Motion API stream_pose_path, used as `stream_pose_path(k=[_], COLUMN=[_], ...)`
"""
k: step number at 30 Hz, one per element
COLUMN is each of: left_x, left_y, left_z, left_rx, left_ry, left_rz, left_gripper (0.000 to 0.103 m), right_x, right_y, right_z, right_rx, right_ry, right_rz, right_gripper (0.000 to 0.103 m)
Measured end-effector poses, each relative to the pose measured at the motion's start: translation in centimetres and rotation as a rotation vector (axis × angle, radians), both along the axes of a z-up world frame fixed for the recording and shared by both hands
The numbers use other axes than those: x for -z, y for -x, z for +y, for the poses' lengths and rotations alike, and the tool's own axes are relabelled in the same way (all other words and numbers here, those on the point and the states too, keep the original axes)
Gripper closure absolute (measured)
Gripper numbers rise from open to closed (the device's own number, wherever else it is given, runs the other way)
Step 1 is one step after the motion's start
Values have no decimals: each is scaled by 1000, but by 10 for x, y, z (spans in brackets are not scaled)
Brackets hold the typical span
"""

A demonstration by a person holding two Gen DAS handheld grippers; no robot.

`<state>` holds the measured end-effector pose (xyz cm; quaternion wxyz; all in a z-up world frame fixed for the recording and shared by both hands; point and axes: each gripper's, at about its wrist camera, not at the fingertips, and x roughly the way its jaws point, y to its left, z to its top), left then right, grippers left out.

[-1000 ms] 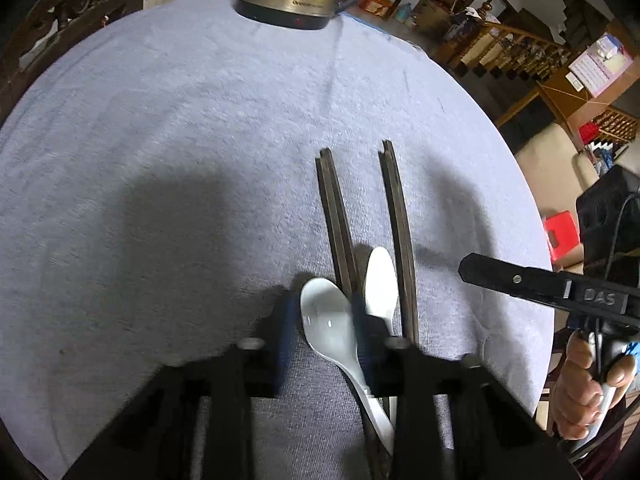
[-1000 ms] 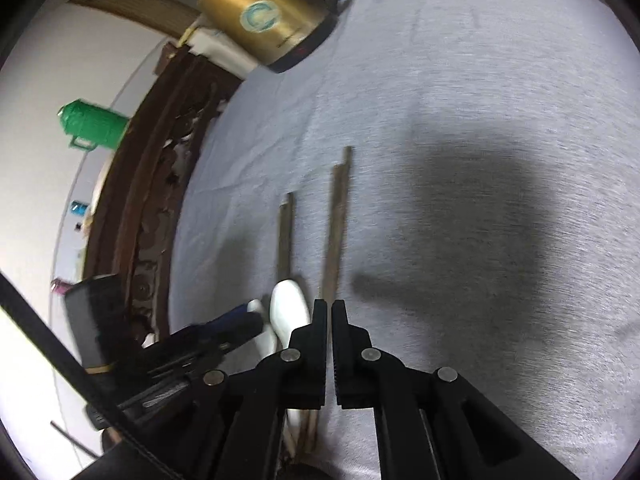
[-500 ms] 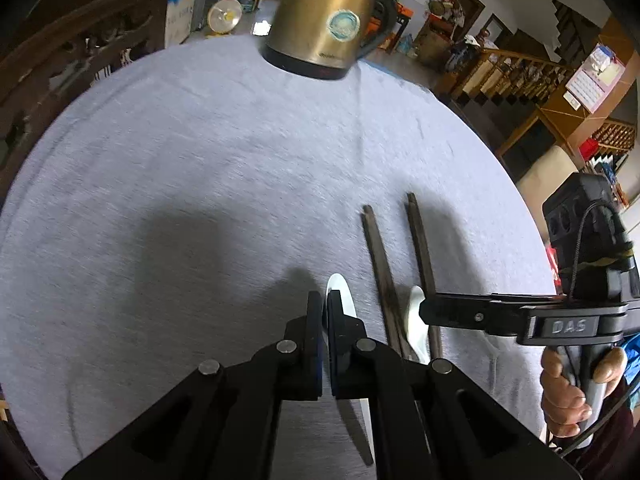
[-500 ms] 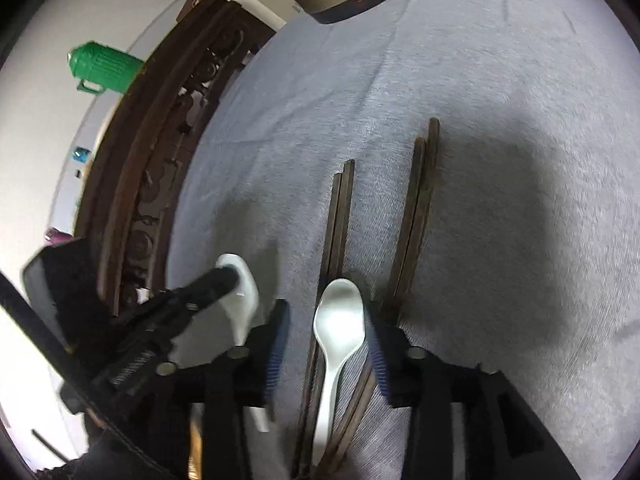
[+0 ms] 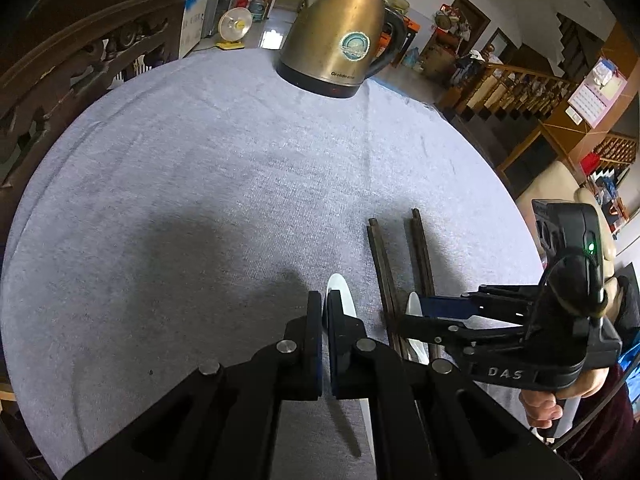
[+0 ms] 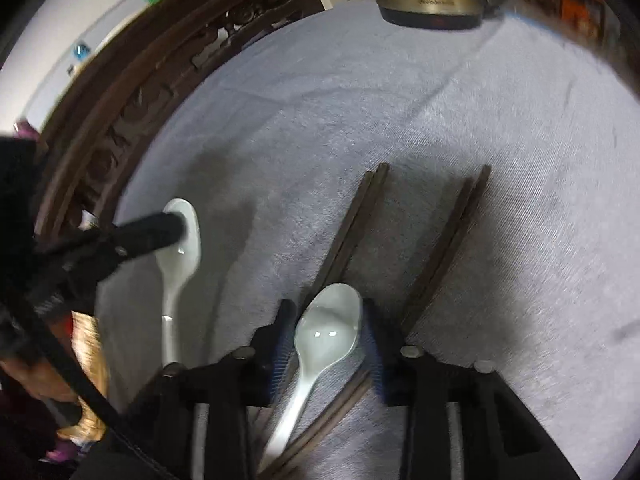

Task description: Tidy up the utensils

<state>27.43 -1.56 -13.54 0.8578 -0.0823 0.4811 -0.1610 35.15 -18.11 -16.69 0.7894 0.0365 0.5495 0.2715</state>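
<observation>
You're looking at two white spoons point(image 6: 182, 248) point(image 6: 328, 332), dark brown chopsticks point(image 6: 444, 248), a plain grey tablecloth point(image 5: 240, 184), and a brass-gold kettle point(image 5: 340, 32), upper centre, showing a round teal sticker.

Tablecloth point(image 5: 200, 200): kettle point(image 5: 340, 40) at far edge; near edge, two pairs of chopsticks point(image 6: 352, 224) side by side, one spoon point(image 6: 328, 332) between them, another spoon point(image 6: 180, 256) to their left.

left claw point(image 5: 325, 316): black, blue pads, silver screws | right claw point(image 5: 416, 318): black, "DAS" lettering, green light, black cable
</observation>
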Motion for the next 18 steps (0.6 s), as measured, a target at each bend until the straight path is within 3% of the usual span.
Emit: stream_pose_path(k=[6,13,18], left_x=[-4,-21,-36], left_y=[4,24,53], left_z=[6,23,35], left_rx=[-21,-74,-126], left_ry=[3,15,17], left_rz=[-2,-46,-106], left_gripper=[100,101,101], right_x=[1,-13,-20], right_y=[3,30,70], right_z=[-24,-105,-154], right_rx=[83,371,561], right_ry=[-49,-249,-286], right_rz=[-1,-73,-137], right_gripper=[70,70,70])
